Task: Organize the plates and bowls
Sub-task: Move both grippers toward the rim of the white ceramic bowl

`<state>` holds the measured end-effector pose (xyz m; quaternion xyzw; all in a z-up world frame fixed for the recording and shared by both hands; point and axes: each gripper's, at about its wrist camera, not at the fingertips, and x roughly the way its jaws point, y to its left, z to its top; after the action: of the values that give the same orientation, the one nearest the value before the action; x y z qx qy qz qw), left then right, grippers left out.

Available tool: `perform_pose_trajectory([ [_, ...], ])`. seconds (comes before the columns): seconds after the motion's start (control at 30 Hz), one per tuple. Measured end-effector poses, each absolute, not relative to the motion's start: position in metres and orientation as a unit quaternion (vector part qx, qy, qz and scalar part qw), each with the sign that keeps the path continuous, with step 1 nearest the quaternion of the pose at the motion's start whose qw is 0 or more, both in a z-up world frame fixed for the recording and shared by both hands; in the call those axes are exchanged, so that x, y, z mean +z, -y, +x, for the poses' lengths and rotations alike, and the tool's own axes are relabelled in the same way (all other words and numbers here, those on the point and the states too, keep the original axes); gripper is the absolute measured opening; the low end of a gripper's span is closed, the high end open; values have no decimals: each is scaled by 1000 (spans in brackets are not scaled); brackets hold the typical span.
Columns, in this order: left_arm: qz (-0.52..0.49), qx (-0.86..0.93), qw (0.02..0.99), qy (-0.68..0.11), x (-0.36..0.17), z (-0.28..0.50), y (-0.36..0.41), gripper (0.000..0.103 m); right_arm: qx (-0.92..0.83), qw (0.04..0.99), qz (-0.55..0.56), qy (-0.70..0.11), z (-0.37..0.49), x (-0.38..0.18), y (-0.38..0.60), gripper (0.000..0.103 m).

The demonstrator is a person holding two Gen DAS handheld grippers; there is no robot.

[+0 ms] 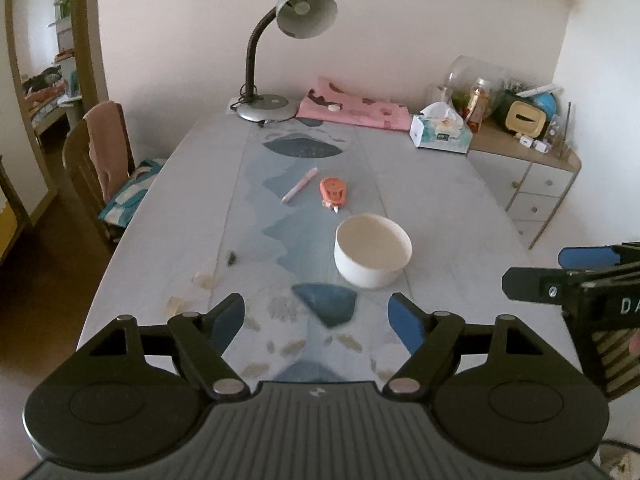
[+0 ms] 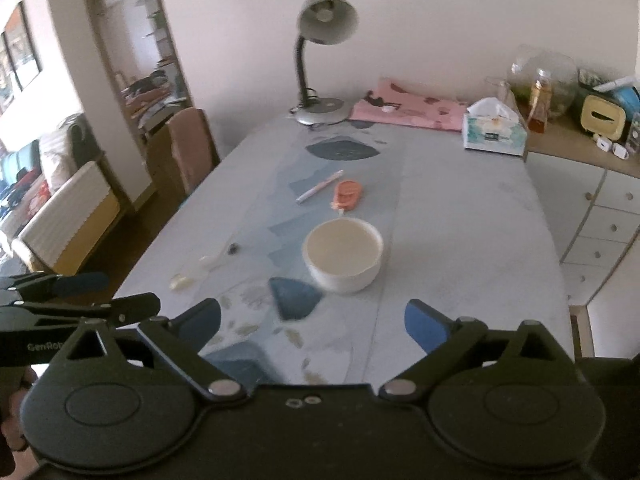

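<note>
- Bowl (image 1: 373,251): white, round, upright, looks empty. Stands alone on the table (image 1: 440,208), near the middle of the patterned cloth, on its right-of-centre strip.
- Left gripper (image 1: 316,320): jaws spread wide, nothing between the blue pads; only cloth shows in the gap. Held above the near end of the table, apart from the bowl, which lies ahead and slightly right of it.
- Right gripper (image 2: 313,322): jaws spread wide too, gap bare. Bowl sits ahead of it, not touched by either finger.
- Both grippers side by side; each shows at the edge of the other's view.
- Beyond the bowl: orange tape dispenser (image 1: 333,193), close to the far rim of the bowl but apart from it in the left view; pink pen (image 1: 299,185) just left of the dispenser.
- Far end of the table: grey desk lamp (image 1: 280,60), folded pink cloth (image 1: 356,110), tissue box (image 1: 440,130) at the right corner.
- Chair (image 1: 100,168) at the left side of the table; drawer cabinet (image 1: 536,188) at the right, cluttered on top.
- Right view is somewhat blurred.
</note>
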<state>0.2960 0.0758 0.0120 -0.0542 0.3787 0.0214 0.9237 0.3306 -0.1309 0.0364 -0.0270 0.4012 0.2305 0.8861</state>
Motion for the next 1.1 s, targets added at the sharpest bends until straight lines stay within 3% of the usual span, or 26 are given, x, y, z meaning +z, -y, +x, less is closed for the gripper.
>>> perform_pose_trajectory([
  [0.37, -35, 25, 914, -403, -9, 398, -57, 79, 196, 888, -32, -415, 416, 0, 134, 99],
  [0.73, -50, 34, 887, -458, -67, 476, -63, 79, 186, 870, -11, -456, 484, -47, 126, 96],
  [0.9, -38, 45, 878, -475, -90, 499, -63, 79, 179, 859, -16, -479, 507, -73, 120, 82],
  [1.07, -36, 46, 871, -488, -108, 516, -62, 78, 169, 853, -17, -493, 521, -92, 116, 78],
  [1.1, -33, 45, 869, -491, -111, 519, -61, 72, 169, 852, -16, -496, 524, -96, 115, 75],
])
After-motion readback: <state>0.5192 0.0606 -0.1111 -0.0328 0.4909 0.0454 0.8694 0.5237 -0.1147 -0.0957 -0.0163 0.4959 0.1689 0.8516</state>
